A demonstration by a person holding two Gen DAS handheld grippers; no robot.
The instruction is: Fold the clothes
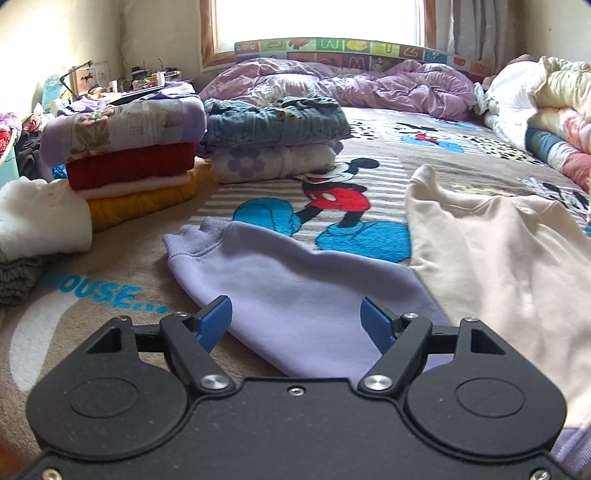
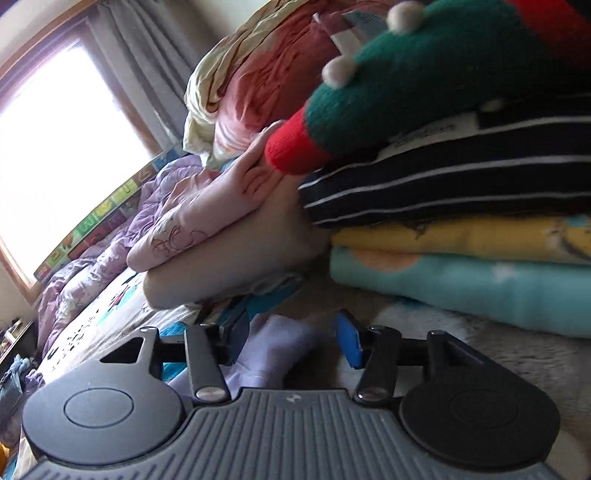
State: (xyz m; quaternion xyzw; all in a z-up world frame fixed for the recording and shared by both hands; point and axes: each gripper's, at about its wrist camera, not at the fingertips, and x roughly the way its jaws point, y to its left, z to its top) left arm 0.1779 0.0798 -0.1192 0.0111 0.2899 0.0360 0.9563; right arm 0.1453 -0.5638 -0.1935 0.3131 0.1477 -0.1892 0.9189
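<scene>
In the left wrist view, the left gripper hovered low over the bed, its blue-padded jaws spread wide and holding nothing. Between and just beyond them lay the lavender sleeve of a sweatshirt, flat on the Mickey Mouse blanket, its ribbed cuff pointing away to the left. The cream body of the garment spread out to the right, overlapping the sleeve's near end. Farther left stood a folded stack with a floral lavender piece on top, then red, pink and yellow layers. Beside it sat a second stack, denim over a white piece with purple flowers. A white folded item rested at the left edge. A rumpled purple duvet lay under the window.

In the right wrist view, the camera was rolled sideways. The right gripper sat close to the bed, jaws parted, with a lavender cuff lying between them; whether the pads touched it could not be told. Just ahead rose a pile of folded clothes: teal at the bottom, yellow, navy with white stripes, and a green knit sleeve with a red cuff on top. Pink and beige folded pieces leaned beside that pile.
</scene>
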